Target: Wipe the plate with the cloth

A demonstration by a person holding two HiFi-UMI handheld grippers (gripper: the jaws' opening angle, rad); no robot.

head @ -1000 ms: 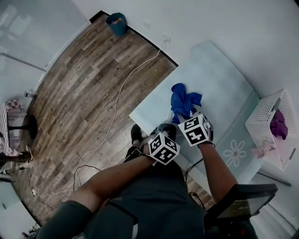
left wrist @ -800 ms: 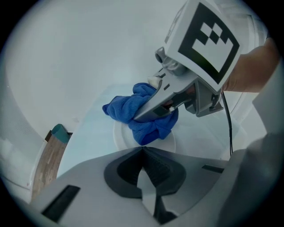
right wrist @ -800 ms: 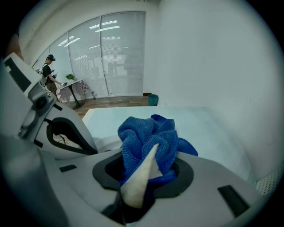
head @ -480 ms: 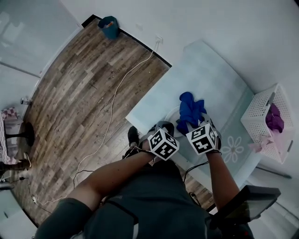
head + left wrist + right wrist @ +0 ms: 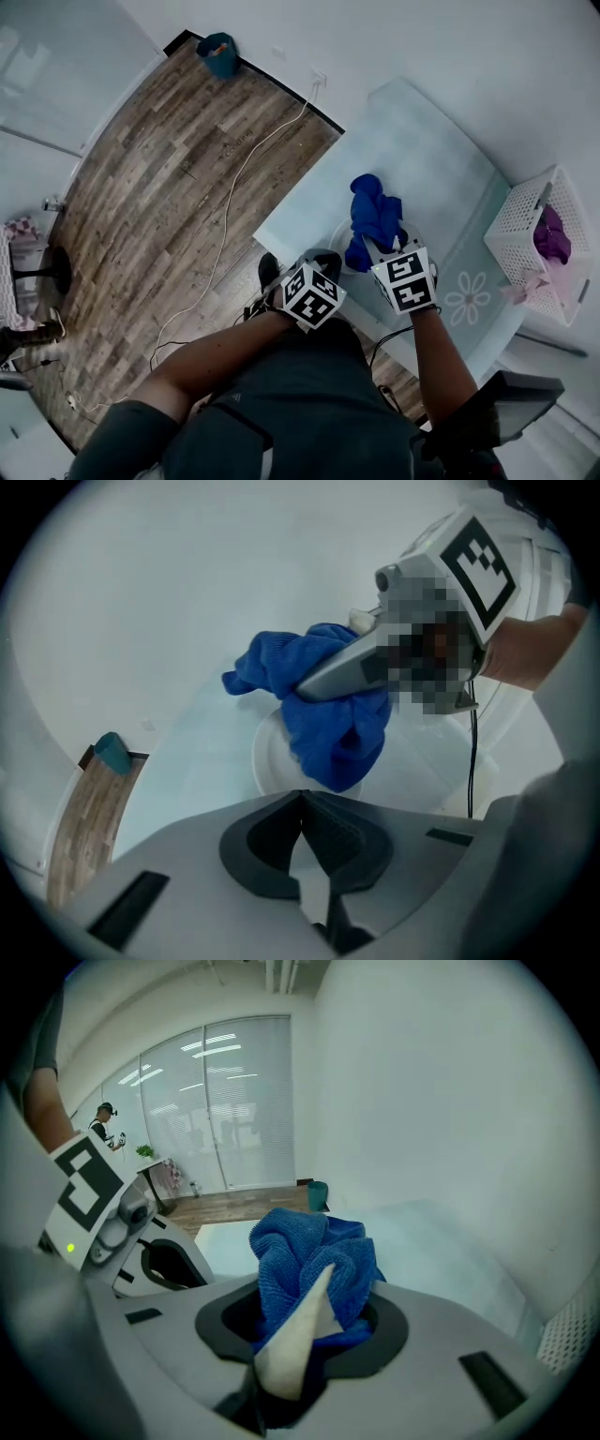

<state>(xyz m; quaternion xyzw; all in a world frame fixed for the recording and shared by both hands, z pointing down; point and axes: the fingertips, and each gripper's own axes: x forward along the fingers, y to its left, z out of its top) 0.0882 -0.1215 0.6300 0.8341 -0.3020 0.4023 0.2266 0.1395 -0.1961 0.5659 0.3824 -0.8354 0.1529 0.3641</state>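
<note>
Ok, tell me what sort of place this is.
Likely an office-type room used as a test space: glazed partitions with blinds, wood-look floor with a loose cable, and a pale table against the wall.

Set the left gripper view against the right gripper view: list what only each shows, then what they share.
Only the left gripper view: the round white plate under the crumpled blue cloth, with the left gripper closed at the plate's near rim. Only the right gripper view: a glazed wall with blinds and a distant person. Both: the cloth clamped in the right gripper, the pale table, the teal bin and the wood floor.
</note>
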